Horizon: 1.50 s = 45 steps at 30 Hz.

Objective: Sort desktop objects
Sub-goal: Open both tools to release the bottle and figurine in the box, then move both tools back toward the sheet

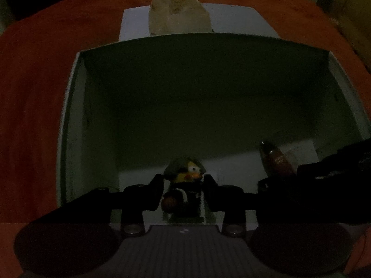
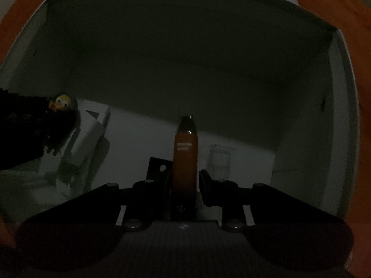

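A white open box [image 1: 69, 106] stands on an orange cloth, and both grippers reach down into it. My left gripper [image 1: 183, 180] is shut on a small duck figurine [image 1: 185, 173] with a yellow face and dark cap. The figurine also shows in the right wrist view [image 2: 61, 103] at the left. My right gripper [image 2: 184, 176] is closed around a brown bottle [image 2: 185, 155] with white lettering and a dark cap. The bottle also shows in the left wrist view [image 1: 276, 159] at the right.
A pale cloth bag [image 1: 178, 14] lies on a white sheet [image 1: 241, 18] behind the box. In the box lie a white carton [image 2: 90, 129], a small clear item [image 2: 219, 159] and a black bracket [image 2: 157, 166]. The orange cloth [image 1: 34, 69] surrounds the box.
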Each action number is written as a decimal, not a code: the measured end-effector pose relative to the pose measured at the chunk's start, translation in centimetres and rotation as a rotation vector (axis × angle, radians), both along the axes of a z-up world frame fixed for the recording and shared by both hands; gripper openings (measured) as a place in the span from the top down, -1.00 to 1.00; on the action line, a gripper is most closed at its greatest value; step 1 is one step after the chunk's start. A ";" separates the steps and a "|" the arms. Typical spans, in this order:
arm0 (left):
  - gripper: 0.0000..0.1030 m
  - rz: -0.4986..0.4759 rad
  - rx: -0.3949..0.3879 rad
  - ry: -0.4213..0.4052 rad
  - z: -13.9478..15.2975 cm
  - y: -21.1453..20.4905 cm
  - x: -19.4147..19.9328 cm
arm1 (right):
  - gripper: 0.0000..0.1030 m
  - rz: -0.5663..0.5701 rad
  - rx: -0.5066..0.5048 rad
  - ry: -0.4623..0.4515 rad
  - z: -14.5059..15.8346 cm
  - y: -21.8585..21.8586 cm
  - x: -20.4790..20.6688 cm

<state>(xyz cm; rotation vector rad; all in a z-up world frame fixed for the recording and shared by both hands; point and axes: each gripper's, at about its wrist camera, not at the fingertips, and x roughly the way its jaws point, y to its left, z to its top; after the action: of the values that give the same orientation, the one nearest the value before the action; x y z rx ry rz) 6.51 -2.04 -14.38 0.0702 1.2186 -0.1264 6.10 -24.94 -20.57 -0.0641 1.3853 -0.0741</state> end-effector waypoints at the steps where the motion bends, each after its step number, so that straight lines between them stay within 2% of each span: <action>1: 0.14 -0.001 0.006 -0.004 0.0 0.0 0.0 | 0.43 0.008 0.000 -0.006 0.3 0.0 0.2; 7: 0.07 -0.004 0.017 -0.004 0.1 -0.2 -0.3 | 0.42 0.003 0.009 -0.019 1.0 0.0 0.6; 9: -0.08 -0.005 0.016 -0.006 0.3 -0.4 -0.3 | 0.28 -0.011 0.013 -0.005 1.0 -0.2 0.8; 11: -0.40 -0.010 0.020 -0.025 0.8 -0.6 -0.3 | 0.05 -0.042 0.040 0.037 1.2 -0.4 1.4; 12: -0.43 -0.013 0.021 -0.039 1.1 -0.7 -0.3 | -0.02 -0.055 0.063 0.035 1.7 -0.5 1.7; 15: -0.47 -0.018 0.012 -0.064 2.0 -0.9 -0.2 | -0.11 -0.066 0.088 0.003 3.3 -0.7 2.4; 17: -0.71 -0.009 -0.012 -0.070 2.7 -0.8 0.0 | -0.12 -0.074 0.107 -0.016 4.5 -0.6 3.1; 18: -0.74 -0.006 -0.030 -0.073 3.1 -0.7 0.2 | -0.12 -0.079 0.118 -0.021 5.0 -0.6 3.4; 23: -0.78 -0.004 -0.051 -0.108 4.6 -0.4 0.8 | -0.12 -0.095 0.161 -0.080 8.8 -1.3 4.6; 28: -0.78 0.003 -0.060 -0.104 5.1 -0.2 1.3 | -0.12 -0.139 0.213 -0.135 12.1 -3.0 6.2; 33: -0.78 0.011 -0.070 -0.108 5.9 0.2 2.4 | -0.12 -0.167 0.222 -0.163 13.5 -4.3 7.3; 38: -0.78 0.008 -0.097 -0.092 7.0 1.4 4.6 | -0.12 -0.207 0.224 -0.172 13.5 -5.6 8.3; 45: -0.78 -0.059 -0.045 -0.078 8.5 1.5 8.9 | -0.12 -0.173 0.164 -0.168 14.9 -6.4 10.7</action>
<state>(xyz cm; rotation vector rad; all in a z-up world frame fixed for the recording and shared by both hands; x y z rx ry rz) 15.42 -0.55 -5.88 0.0710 1.1358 -0.2010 16.80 -31.38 -5.62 0.1954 1.2226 -0.1077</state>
